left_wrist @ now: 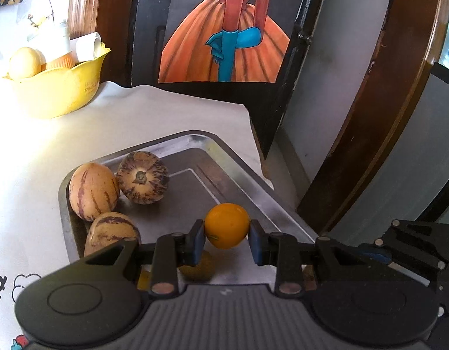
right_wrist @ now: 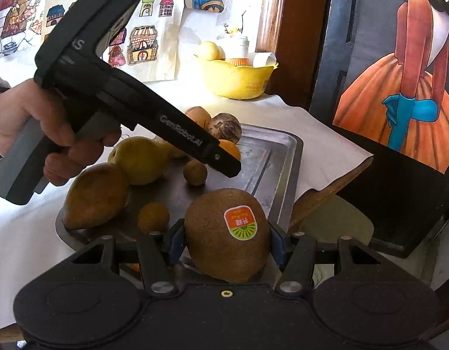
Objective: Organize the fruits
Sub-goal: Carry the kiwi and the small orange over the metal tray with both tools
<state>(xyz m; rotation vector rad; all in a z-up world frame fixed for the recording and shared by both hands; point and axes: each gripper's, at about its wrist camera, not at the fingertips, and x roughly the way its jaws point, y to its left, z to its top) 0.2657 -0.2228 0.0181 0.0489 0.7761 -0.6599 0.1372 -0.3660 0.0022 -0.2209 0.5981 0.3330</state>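
The left gripper (left_wrist: pixel 227 237) pinches a small orange citrus fruit (left_wrist: pixel 226 225) between its blue pads, which bear on opposite sides of the fruit's widest part so the smooth, glossy sphere cannot roll out. The fruit hangs above the middle of the metal tray (left_wrist: pixel 262 192), clear of its floor.

The right gripper (right_wrist: pixel 226 240) clamps a kiwi (right_wrist: pixel 224 233) across its short axis at the tray's near edge; the fuzzy brown skin should give the pads good friction. An oval sticker (right_wrist: pixel 240 223) faces the camera.

The tray is a shallow rectangular pan of brushed steel with rounded corners and a raised rim, which keeps round fruit from rolling onto the white tablecloth (left_wrist: pixel 26 204). Three striped melon-like fruits (left_wrist: pixel 93 192), cream with purple streaks, are grouped in its far left corner. Two pears (right_wrist: pixel 96 195) and two small brown round fruits (right_wrist: pixel 195 172) lie along the left side, suggesting sorting by kind. A yellow plastic bowl (left_wrist: pixel 61 90) stands at the table's far edge.
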